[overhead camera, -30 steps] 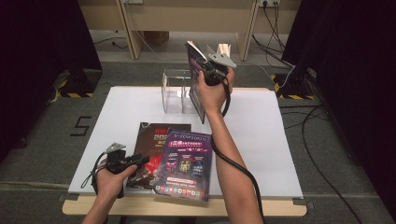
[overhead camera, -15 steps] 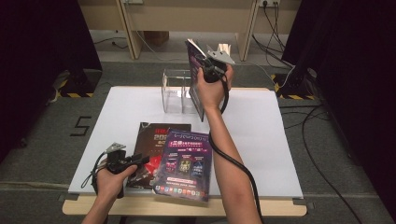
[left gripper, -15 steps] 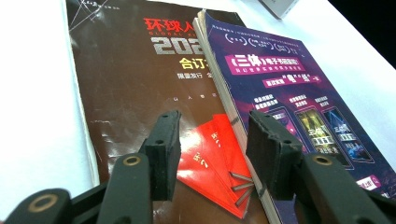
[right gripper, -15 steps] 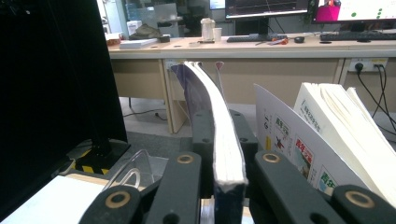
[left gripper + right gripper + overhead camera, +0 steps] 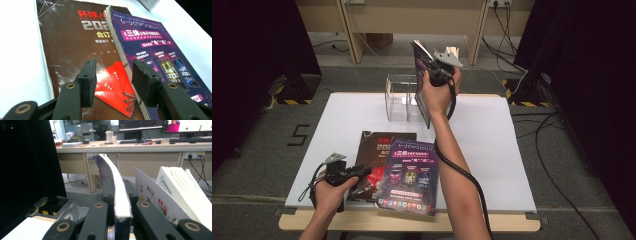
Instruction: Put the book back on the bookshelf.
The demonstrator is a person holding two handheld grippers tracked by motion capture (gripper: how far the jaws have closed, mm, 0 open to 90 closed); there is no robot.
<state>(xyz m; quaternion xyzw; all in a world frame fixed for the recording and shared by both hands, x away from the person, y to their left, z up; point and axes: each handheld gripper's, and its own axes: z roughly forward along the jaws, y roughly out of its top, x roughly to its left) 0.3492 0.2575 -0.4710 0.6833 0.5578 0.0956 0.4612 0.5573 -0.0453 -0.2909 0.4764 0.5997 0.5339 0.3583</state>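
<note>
My right gripper (image 5: 430, 63) is raised over the far side of the white table (image 5: 492, 150) and is shut on the edge of a purple-covered magazine (image 5: 422, 95). The magazine hangs upright, just right of a clear acrylic holder (image 5: 399, 97). In the right gripper view the magazine's white page edge (image 5: 121, 200) is clamped between the jaws of the right gripper (image 5: 120, 195). My left gripper (image 5: 362, 172) rests low at the near left, open. Its jaws hover over a dark brown magazine (image 5: 67, 45), next to the edge of a purple magazine (image 5: 155, 47) lying partly on it.
White booklets (image 5: 180, 185) with red print stand tilted just right of the held magazine. Beyond the table are a wooden desk (image 5: 412, 20), cables on the grey floor (image 5: 552, 150) and dark curtains on both sides. The table's right half is bare white.
</note>
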